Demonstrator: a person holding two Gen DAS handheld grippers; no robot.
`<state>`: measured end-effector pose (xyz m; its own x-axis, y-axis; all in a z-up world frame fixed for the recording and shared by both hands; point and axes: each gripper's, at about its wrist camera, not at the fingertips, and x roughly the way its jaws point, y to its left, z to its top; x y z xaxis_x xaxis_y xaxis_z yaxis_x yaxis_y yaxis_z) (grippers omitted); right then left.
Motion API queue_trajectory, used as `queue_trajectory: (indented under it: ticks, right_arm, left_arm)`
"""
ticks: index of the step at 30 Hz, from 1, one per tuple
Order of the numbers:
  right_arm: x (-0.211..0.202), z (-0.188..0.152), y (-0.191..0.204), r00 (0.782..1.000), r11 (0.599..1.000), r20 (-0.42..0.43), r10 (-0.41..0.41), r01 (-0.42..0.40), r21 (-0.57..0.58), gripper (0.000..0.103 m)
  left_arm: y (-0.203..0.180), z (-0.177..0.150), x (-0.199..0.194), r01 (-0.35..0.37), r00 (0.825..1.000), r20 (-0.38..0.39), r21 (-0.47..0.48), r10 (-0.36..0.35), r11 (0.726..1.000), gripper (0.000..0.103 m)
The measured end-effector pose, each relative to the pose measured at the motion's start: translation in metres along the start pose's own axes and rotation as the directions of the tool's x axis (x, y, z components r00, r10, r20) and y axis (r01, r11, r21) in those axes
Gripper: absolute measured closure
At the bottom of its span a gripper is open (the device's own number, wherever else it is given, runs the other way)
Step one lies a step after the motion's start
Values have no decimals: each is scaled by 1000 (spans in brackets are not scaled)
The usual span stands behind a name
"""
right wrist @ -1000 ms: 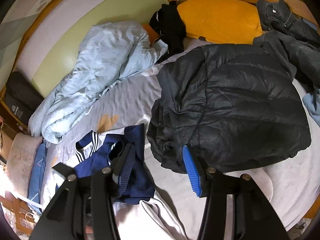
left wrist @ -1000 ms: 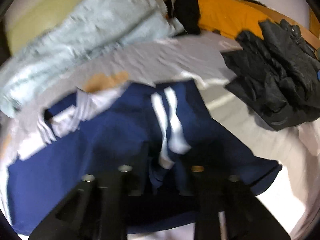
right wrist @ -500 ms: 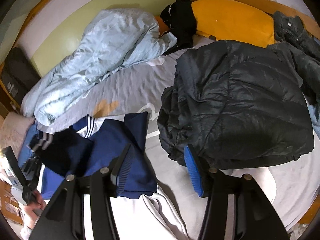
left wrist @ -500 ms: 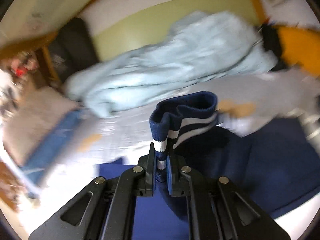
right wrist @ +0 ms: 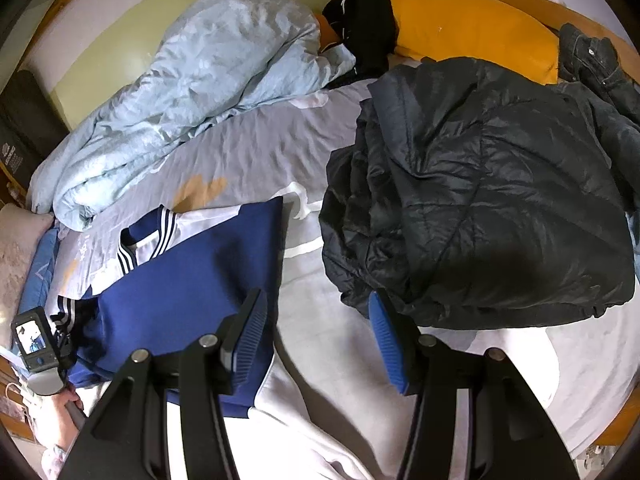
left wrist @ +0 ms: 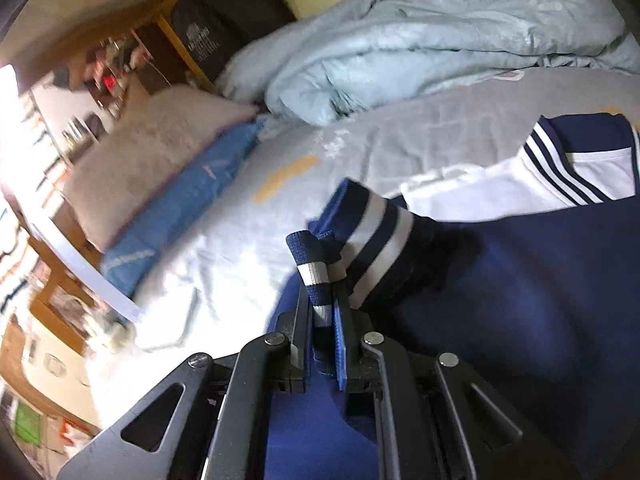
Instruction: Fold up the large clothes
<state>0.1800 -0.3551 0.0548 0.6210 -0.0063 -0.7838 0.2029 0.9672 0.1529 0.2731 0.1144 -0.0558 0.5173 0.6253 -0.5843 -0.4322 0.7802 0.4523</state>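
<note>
navy jacket [right wrist: 180, 292] lies spread on the bed [right wrist: 256, 156], its striped cuff [left wrist: 320, 276] pinched tight in the left tool [left wrist: 323, 320]. right tool [right wrist: 316, 336] stands open, nothing between its pads, over the jacket's edge. black puffer coat [right wrist: 480, 200] just ahead to its right; pale blue duvet [right wrist: 192, 100] beyond.

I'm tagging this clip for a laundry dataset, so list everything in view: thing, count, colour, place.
navy jacket: 1, navy with white stripes, near left of bed
striped cuff: 1, navy and white, clamped in left gripper
puffer jacket: 1, black, right of bed
duvet: 1, pale blue, bunched far left
bedsheet: 1, grey, under everything
cushion: 1, orange, far edge
pillow: 1, pinkish fluffy, bed's left end
left gripper: shut on cuff
right gripper: open, empty, above sheet
hand: holding left gripper's handle
</note>
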Motion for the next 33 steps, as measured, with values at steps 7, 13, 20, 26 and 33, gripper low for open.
queue_trajectory:
  ticks: [7, 13, 20, 26, 33]
  right_arm:
    - [9, -3, 13, 1000, 999, -23, 3, -4, -45, 52]
    - [12, -12, 31, 1000, 993, -19, -2, 0, -114, 50]
    - [-1, -27, 55, 998, 980, 42, 39, -30, -197, 49]
    - [-30, -50, 77, 982, 967, 148, 118, -79, -241, 42]
    - [-45, -99, 96, 965, 940, 180, 192, -128, -317, 35]
  left_arm:
    - [24, -3, 4, 224, 972, -43, -153, -233, 962, 43]
    - [59, 1, -46, 328, 944, 29, -191, -329, 925, 24]
    - [102, -9, -114, 410, 904, 196, -149, -379, 900, 4]
    - [120, -44, -169, 472, 849, 306, -74, -430, 878, 2]
    - [135, -89, -201, 587, 773, 349, -79, -529, 806, 0]
